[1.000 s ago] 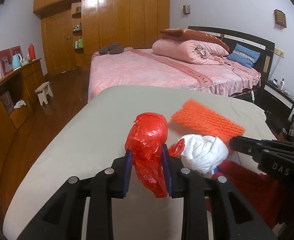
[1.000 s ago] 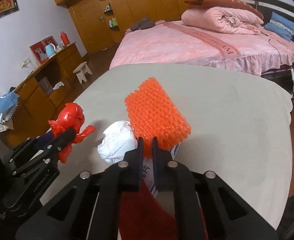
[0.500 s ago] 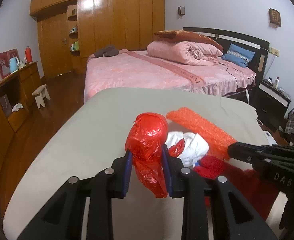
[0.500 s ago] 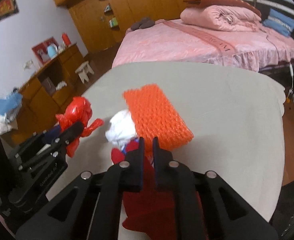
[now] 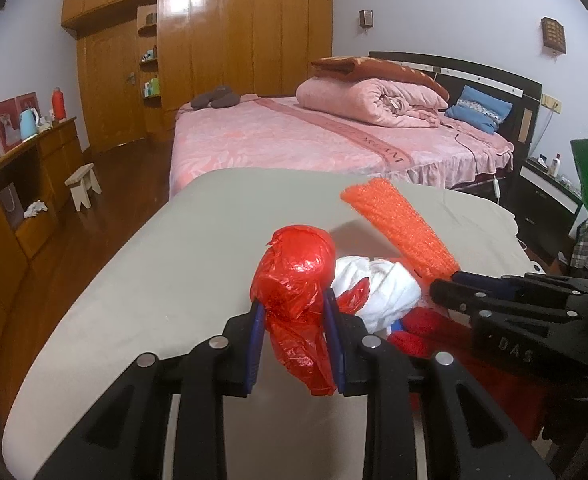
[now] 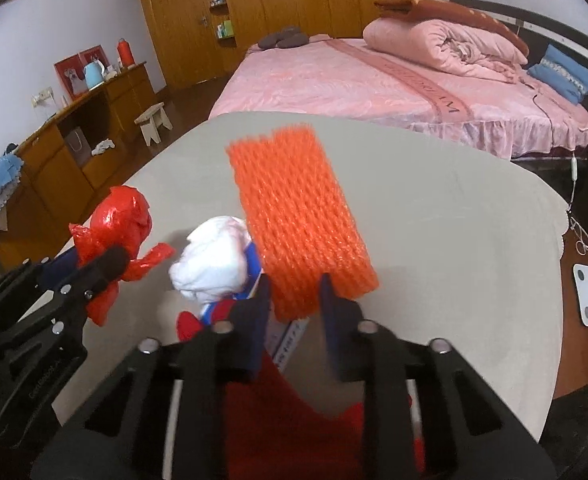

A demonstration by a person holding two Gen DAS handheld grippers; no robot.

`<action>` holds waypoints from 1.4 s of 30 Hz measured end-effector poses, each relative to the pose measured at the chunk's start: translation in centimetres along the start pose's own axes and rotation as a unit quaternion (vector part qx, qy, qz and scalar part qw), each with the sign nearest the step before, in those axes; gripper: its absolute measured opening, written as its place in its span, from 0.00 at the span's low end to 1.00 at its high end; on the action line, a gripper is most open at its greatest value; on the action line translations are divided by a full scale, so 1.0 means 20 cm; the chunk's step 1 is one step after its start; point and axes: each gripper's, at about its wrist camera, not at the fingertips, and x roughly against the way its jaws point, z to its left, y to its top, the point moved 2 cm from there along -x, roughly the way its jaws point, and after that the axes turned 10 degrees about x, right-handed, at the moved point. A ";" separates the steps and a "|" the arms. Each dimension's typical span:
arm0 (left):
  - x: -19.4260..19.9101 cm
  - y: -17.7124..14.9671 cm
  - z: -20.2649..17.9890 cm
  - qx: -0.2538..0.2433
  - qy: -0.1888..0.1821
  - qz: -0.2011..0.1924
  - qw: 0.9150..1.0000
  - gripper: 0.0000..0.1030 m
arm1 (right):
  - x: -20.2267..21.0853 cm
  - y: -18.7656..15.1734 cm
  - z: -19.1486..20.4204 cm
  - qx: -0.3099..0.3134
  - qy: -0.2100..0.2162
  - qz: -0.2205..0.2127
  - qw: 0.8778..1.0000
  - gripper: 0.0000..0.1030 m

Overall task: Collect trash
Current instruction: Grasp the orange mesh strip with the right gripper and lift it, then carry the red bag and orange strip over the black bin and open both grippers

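Trash gathered over a grey desk (image 6: 453, 240) in a bedroom.

Held upright in the left claw (image 5: 294, 340): a crumpled red plastic bag (image 5: 297, 276), long axis vertical, bulging above the fingertips, tail hanging below. Parted around the near end of an orange foam net (image 6: 297, 216): the right claw (image 6: 294, 300), jaws apart, grip uncertain; net's long axis pointed away toward the pink bed (image 6: 373, 80). Between both claws, low on the desk: a white wad (image 6: 214, 268), touching the net's left edge.
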 end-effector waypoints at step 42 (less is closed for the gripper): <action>0.62 -0.12 -0.82 -0.088 -0.128 -0.040 0.987 0.27 | 1.17 -0.48 -0.43 -0.112 -0.080 -0.106 0.985 0.09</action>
